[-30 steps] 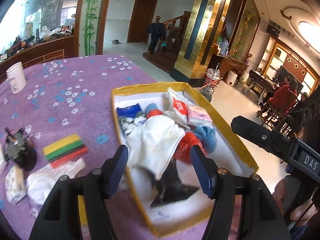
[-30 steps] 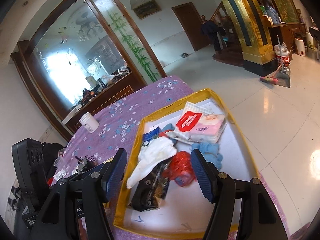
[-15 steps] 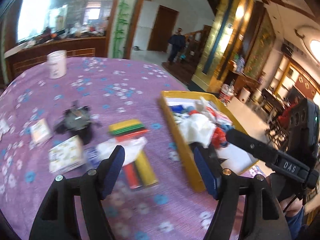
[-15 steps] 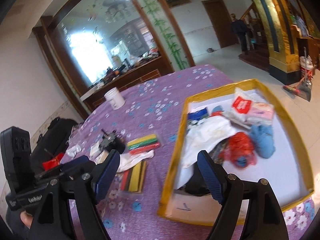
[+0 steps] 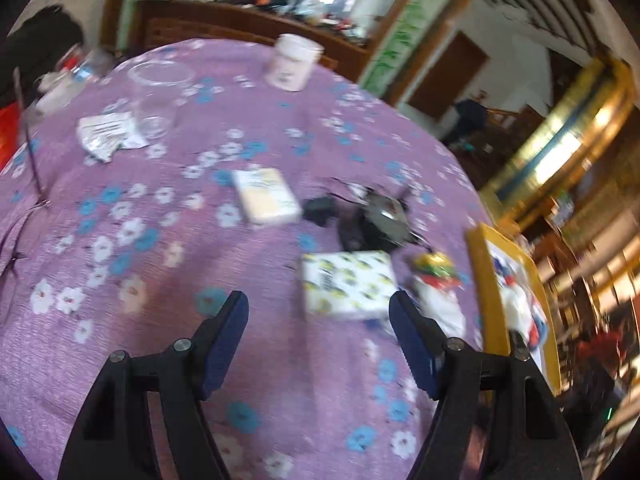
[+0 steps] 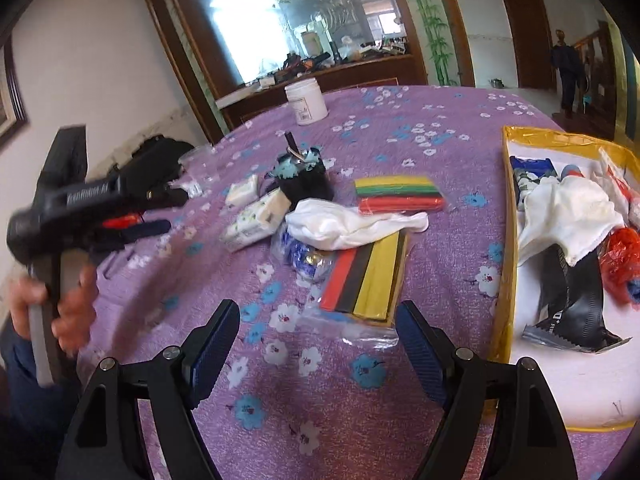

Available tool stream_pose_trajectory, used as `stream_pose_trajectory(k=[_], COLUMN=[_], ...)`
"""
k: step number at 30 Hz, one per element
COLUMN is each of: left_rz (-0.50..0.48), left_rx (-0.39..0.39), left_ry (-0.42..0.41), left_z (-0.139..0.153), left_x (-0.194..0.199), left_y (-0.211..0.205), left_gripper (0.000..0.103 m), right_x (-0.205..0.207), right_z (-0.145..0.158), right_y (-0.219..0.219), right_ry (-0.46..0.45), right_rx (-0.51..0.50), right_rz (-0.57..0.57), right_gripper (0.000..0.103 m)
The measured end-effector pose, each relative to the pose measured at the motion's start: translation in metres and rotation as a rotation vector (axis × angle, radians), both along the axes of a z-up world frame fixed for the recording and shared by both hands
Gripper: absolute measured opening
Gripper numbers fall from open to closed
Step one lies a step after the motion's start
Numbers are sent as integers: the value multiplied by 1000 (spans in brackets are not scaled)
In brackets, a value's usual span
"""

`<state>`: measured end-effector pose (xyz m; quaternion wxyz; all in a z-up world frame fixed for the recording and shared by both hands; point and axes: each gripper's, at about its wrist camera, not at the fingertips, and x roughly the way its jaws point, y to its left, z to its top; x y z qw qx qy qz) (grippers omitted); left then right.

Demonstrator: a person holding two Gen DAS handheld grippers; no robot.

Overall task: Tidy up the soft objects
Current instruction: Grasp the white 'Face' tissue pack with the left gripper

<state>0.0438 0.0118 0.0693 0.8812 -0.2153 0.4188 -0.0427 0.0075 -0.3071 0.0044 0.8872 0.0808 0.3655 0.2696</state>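
Observation:
A yellow-rimmed box [image 6: 505, 240] at the right holds a white cloth [image 6: 568, 216], a red net ball [image 6: 620, 256] and a black pouch [image 6: 568, 300]. On the purple flowered cloth beside it lie a second white cloth [image 6: 352, 224], two striped colour packs [image 6: 400, 194] [image 6: 368, 280] and a patterned tissue pack [image 6: 256, 220]. My right gripper [image 6: 317, 312] hangs open just in front of the nearer striped pack, holding nothing. My left gripper [image 5: 318, 320] is open and holds nothing, with the patterned tissue pack [image 5: 346, 286] just beyond its right finger. The left view is blurred.
A white jar [image 6: 306, 102] stands at the table's far side. A black gadget [image 6: 306, 180] sits mid-table, with a pale tissue pack [image 5: 266, 196] beside it. A glass lid [image 5: 160, 74], a glass cup [image 5: 154, 116] and a silver packet [image 5: 106, 136] lie far left. A hand [image 6: 72, 304] grips the left tool.
Both grippers have swung left, away from the box and over the items on the purple cloth. Their jaws stand a little wider than a second ago. Nothing was picked up.

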Motion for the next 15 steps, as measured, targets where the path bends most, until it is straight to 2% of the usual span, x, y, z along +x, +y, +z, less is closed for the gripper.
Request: stream_pose_trajectory(k=[5,9,13,15], left_rz=[88,142,161,157], left_rx=[41,74,120,105], left_ry=[58,112,164,173], left_z=[1,-9,-23,-31], left_x=[33,69,103,114], left_y=[10,16,14,14], left_gripper=[72,72,72,72], right_x=[-1,0,2,3], right_z=[0,0,-2,-2], right_y=[-6,-11,-18,-18], right_ry=[-3,-2,15,15], right_rx=[51,94,137,138], right_rz=[19,19,15,16], right_gripper=[85,88,89,89])
